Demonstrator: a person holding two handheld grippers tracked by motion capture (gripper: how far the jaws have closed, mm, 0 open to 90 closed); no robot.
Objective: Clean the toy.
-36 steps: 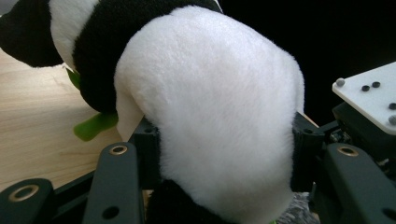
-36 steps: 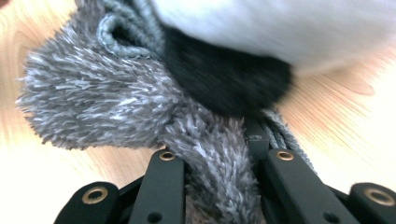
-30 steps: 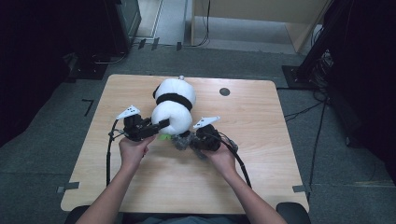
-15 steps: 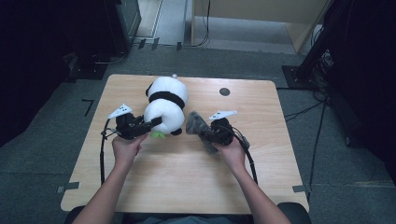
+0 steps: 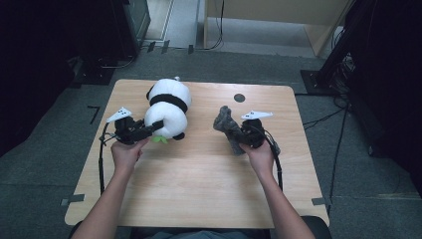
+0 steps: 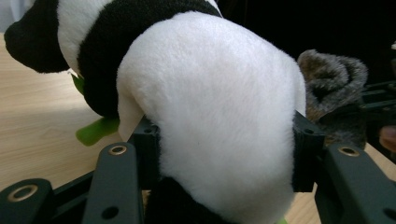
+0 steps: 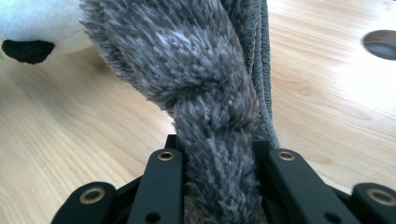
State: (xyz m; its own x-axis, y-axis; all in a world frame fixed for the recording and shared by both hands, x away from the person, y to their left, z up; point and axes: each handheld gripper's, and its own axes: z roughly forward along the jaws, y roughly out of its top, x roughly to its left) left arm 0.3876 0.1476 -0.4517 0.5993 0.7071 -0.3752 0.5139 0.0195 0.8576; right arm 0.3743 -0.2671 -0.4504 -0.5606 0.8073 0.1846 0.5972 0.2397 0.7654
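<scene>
On the wooden table (image 5: 199, 174), the left gripper (image 5: 149, 130) clamped the black-and-white plush panda (image 5: 168, 107); the right gripper (image 5: 238, 135) pinched the grey furry cloth (image 5: 225, 123), well apart. Firm, steady grips seemed wise.

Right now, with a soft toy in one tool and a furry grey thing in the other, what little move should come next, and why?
Probably lower the grey furry piece onto the bare table. The right gripper has it clamped and apart from the panda, which the left gripper grips by its white body.
</scene>
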